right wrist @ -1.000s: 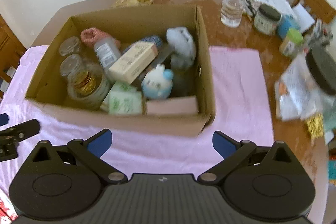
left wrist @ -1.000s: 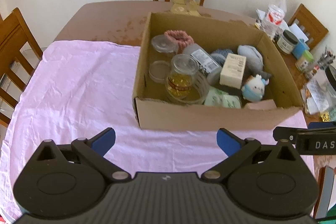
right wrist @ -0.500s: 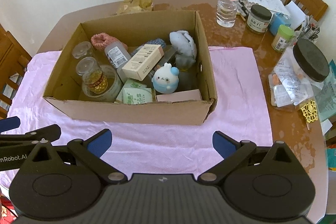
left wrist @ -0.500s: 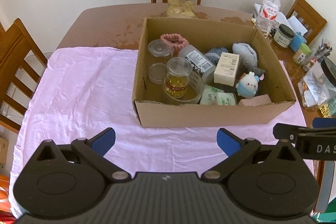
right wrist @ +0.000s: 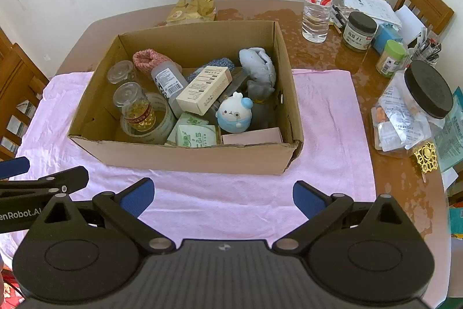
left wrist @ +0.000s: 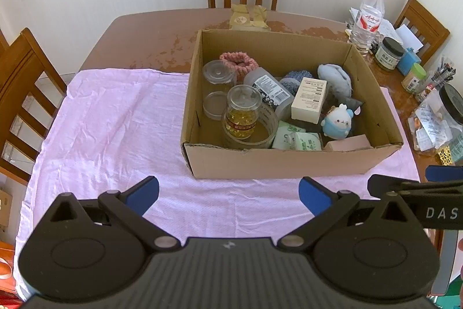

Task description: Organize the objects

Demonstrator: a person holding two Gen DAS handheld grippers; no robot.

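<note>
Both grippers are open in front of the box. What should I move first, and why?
Probably ease the right gripper forward and down over the round white-and-blue plush toy in the cardboard box. It sits on top near the front wall, unburied, and both grippers are open, empty and short of the box. The left gripper can wait over the pink cloth.

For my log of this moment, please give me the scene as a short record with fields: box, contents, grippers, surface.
box: open cardboard box on the pink cloth
contents: small jar of yellow capsules, cream carton, white and blue plush toy, green tissue packs
left gripper: open, holding nothing
right gripper: open, holding nothing
surface: brown table
</note>
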